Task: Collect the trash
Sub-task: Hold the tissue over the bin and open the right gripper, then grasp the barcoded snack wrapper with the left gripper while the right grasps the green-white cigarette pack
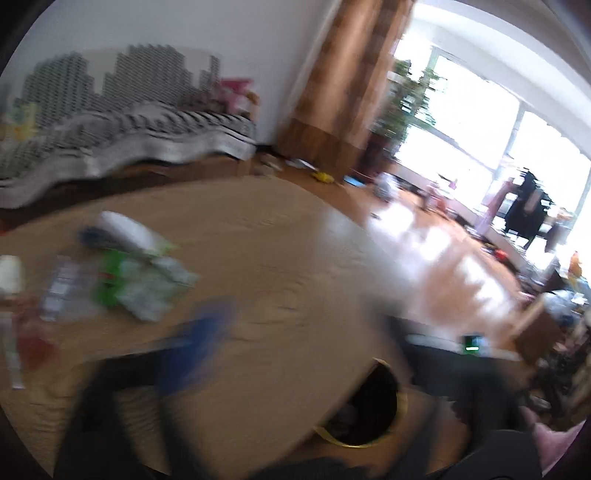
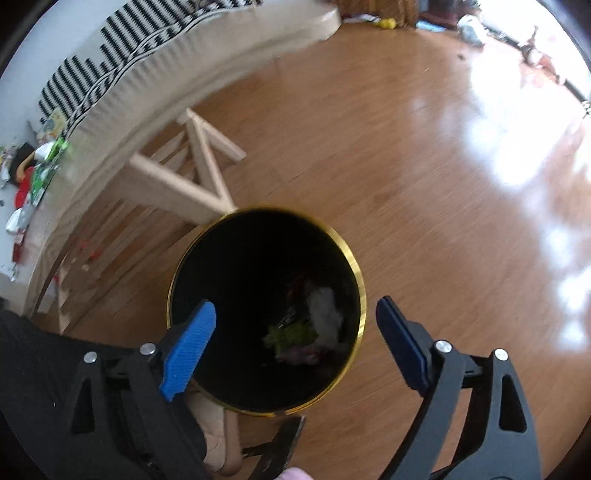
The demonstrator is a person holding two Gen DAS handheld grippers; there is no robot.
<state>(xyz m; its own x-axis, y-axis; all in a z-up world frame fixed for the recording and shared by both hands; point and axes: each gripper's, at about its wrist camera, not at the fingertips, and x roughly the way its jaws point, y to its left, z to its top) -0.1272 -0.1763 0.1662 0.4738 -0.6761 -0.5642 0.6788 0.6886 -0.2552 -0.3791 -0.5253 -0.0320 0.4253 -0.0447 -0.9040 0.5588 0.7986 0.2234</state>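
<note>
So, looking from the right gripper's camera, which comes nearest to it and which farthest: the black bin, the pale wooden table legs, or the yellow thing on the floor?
1. Black gold-rimmed bin, directly below.
2. Pale wooden table legs, upper left.
3. Yellow thing, far top.

table (image 1: 280, 258): wrappers (image 1: 144, 284), bottle (image 1: 62, 291) | floor (image 2: 406, 166): black bin (image 2: 360, 295)

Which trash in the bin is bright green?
The crumpled green wrapper low in the black bin. The scrap beside it is white, and the bits below look pinkish.
</note>
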